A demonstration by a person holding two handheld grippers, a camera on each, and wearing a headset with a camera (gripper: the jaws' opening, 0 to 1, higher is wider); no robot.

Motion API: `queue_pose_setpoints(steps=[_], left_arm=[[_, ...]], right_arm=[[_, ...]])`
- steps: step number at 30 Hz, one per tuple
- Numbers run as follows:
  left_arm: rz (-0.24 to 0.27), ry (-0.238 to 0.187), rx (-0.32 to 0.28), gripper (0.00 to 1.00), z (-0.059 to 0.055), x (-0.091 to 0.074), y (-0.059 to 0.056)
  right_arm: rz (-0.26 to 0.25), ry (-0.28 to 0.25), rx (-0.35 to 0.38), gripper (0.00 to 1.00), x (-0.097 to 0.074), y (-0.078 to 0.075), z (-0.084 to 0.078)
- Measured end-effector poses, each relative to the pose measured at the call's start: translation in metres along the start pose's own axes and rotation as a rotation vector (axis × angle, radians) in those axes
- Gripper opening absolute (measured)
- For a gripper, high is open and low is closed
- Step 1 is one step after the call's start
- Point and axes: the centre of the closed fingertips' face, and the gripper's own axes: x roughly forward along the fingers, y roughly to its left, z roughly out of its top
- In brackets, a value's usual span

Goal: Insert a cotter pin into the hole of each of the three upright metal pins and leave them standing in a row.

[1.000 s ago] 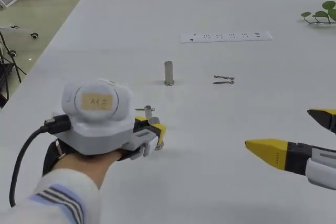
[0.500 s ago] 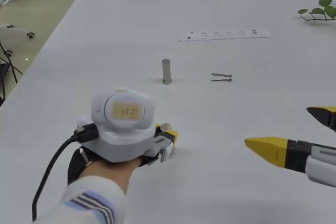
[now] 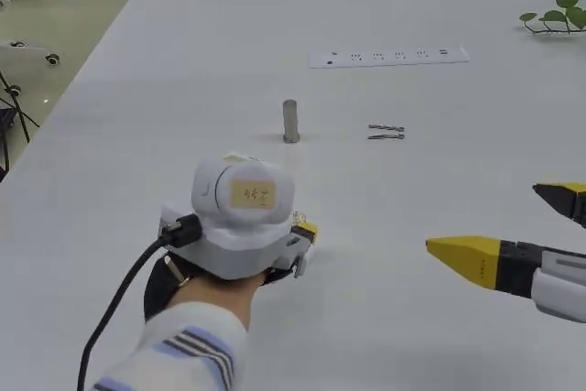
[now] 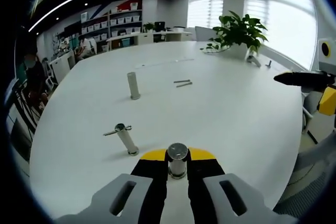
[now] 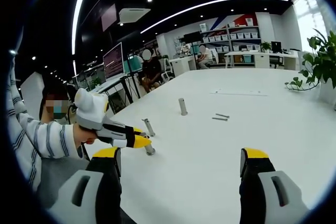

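Sliding toward 3 o'clock, my L claw (image 3: 300, 232) had shifted across the worktop (image 3: 183, 61) over the last sec. The far pin (image 3: 290, 122) barely budged in the head view, so that was the claw's move, not just the camera's. It was pinching a bare held pin (image 4: 177, 160) upright btwn its jaws; whether the pin's foot touched the worktop I couldn't tell. My R claw (image 3: 482, 218) hadn't moved. It hung at 3 o'clock of the L one, jaws spread wide, nothing in them. I read that as bringing pin no. 2 nearer the R side for its cotter, i.e. 1 insertion done, 2 to go.

Count, per the left gripper view:
- **Metal pins:** 3.
  - The fitted pin (image 4: 126, 140), w/ the fitted cotter (image 4: 113, 131) through its head, stood near the held pin at 10 o'clock.
  - The held pin sat in my L claw.
  - The far pin, bare, stood well apart at 11 o'clock.
- **Cotter pins:** 3. 1 was fitted. The 2 loose cotter pins (image 3: 386, 132) lay side by side at approx 3 o'clock of the far pin.
- **Claws:** 2.
- **Other:** 1 power strip (image 3: 389, 57), far back at 12 o'clock.
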Motion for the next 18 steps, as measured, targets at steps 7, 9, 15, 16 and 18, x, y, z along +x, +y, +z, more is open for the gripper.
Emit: queue_pose_setpoints(steps=[7,9,15,16,18], left_arm=[[0.012,-0.011,0.006,0.1,-0.0005,-0.0006,0.0],[0.011,-0.018,0.005,0.1,-0.0006,-0.0006,0.0003],[0.027,-0.025,-0.031,0.1,-0.0008,-0.0007,0.0013],[0.029,-0.022,-0.036,0.1,-0.0009,-0.0005,0.0018],[0.023,-0.018,-0.038,0.1,-0.0007,0.0,0.0014]], right_arm=[[0.001,0.0,0.0,0.93,0.0004,0.0012,-0.0005],[0.001,0.002,0.0,0.93,0.0005,0.0011,-0.0008],[0.002,0.002,0.0,0.93,0.0009,0.001,-0.0012],[0.003,0.002,-0.002,0.93,0.0009,0.001,-0.0012],[0.003,0.002,-0.004,0.93,0.0008,0.0012,-0.0011]])
